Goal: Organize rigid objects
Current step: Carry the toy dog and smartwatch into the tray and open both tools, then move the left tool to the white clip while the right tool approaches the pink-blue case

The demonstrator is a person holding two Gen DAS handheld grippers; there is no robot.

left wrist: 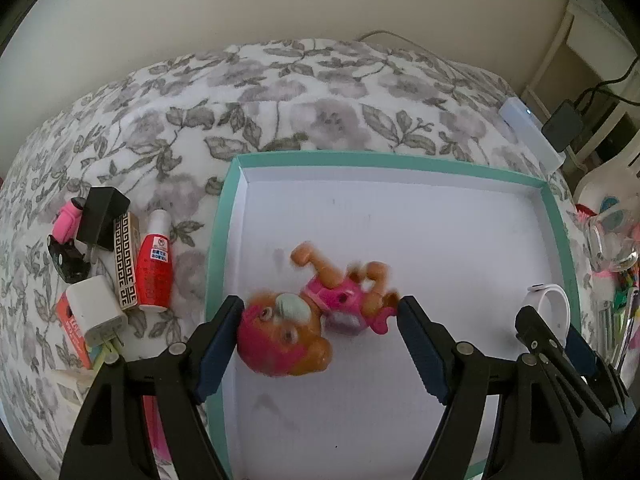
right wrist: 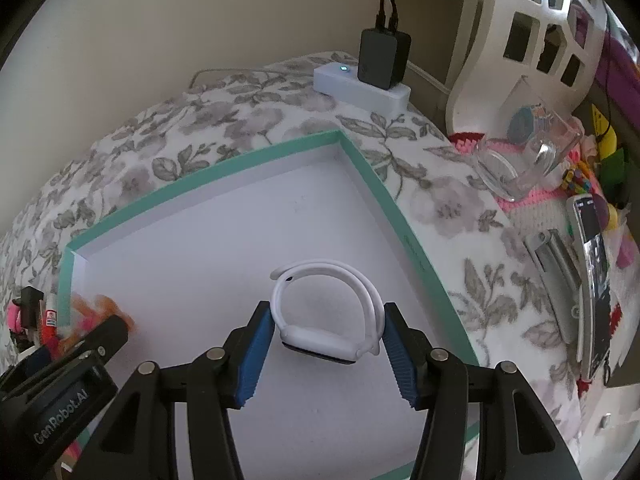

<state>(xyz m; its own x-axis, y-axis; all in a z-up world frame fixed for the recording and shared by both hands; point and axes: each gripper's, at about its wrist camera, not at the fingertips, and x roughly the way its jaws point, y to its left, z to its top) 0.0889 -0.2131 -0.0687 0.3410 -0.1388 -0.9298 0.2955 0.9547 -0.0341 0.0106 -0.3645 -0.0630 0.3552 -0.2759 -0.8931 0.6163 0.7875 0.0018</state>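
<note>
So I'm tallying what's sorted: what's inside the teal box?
Inside the box: a doll and a white watch, each between gripper pads. The near corners are hidden behind the grippers.

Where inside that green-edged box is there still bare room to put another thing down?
The far half of the box is bare, from the doll up to the far wall, and so is the far corner beyond the white watch. The near part is crowded: doll on the left, watch by the right wall, fingers around both.
</note>
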